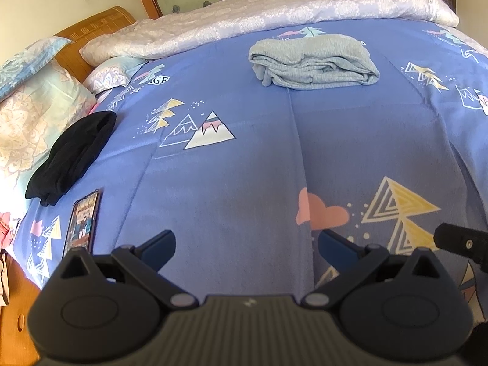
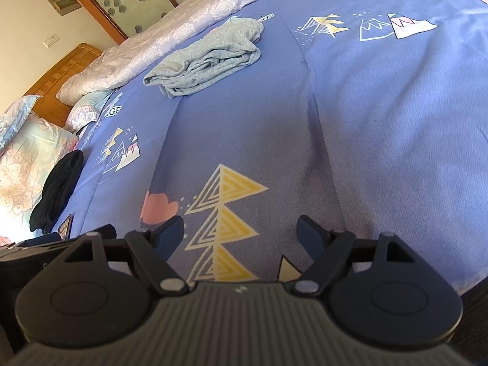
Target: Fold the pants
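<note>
Light grey pants (image 1: 314, 62) lie folded in a compact bundle on the blue patterned bedspread (image 1: 244, 167), toward the far side of the bed. They also show in the right wrist view (image 2: 207, 61) at upper left. My left gripper (image 1: 245, 245) is open and empty, low over the near part of the bed, far from the pants. My right gripper (image 2: 241, 233) is open and empty too, over the yellow tree print. A part of the right gripper (image 1: 460, 242) shows at the right edge of the left wrist view.
A folded black garment (image 1: 73, 155) lies at the left by the pillows (image 1: 33, 116). A phone (image 1: 82, 219) lies near it. A rolled white quilt (image 1: 259, 18) runs along the far side. A wooden headboard (image 1: 91, 21) stands at the left.
</note>
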Tool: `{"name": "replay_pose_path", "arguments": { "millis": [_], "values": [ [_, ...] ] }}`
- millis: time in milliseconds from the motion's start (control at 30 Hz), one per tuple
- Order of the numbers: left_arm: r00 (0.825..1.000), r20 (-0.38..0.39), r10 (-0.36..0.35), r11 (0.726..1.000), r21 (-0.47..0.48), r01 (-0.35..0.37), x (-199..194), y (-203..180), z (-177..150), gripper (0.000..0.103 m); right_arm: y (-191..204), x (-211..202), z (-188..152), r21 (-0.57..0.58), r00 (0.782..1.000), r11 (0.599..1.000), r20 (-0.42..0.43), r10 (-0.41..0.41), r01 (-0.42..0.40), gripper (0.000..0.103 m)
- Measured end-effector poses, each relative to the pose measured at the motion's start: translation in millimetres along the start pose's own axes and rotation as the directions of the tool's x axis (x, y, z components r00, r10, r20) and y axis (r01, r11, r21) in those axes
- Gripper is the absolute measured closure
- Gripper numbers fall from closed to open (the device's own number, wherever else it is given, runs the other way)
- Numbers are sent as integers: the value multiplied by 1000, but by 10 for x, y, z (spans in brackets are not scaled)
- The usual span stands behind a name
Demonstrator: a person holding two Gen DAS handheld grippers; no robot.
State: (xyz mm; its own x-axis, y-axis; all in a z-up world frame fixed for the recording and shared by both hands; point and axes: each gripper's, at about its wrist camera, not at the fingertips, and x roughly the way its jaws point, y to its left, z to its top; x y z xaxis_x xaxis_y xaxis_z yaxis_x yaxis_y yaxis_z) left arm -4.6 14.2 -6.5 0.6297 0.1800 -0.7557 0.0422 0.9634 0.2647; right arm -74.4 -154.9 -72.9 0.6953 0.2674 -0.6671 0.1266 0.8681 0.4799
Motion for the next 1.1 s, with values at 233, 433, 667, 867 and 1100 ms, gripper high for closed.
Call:
{"name": "replay_pose_path", "arguments": {
  "millis": [233, 433, 667, 867, 1100],
  "values": [
    [1000, -23, -5, 1000, -1, 5, 30, 0, -26, 0, -6, -2, -4, -1, 1000, 1000, -1, 1, -1, 20],
    [1000, -29, -8, 1000, -2, 8, 35, 6, -37, 0, -4, -1, -5, -1, 1000, 1000, -1, 0, 0, 20],
    [999, -42, -17, 1000, -1, 17, 48, 14, -70, 0, -3, 3, -20, 0, 1000, 1000, -2, -1, 1, 20],
    [998, -55, -25, 1000, -6, 25, 65, 23, -76, 0, -1, 4, -25, -1, 1000, 1000, -1, -1, 1, 20],
    [997, -72, -32, 999, -3, 32, 92, 17, -84, 0, 0, -2, -29, -1, 1000, 1000, 2, -3, 3, 20]
  ]
}}
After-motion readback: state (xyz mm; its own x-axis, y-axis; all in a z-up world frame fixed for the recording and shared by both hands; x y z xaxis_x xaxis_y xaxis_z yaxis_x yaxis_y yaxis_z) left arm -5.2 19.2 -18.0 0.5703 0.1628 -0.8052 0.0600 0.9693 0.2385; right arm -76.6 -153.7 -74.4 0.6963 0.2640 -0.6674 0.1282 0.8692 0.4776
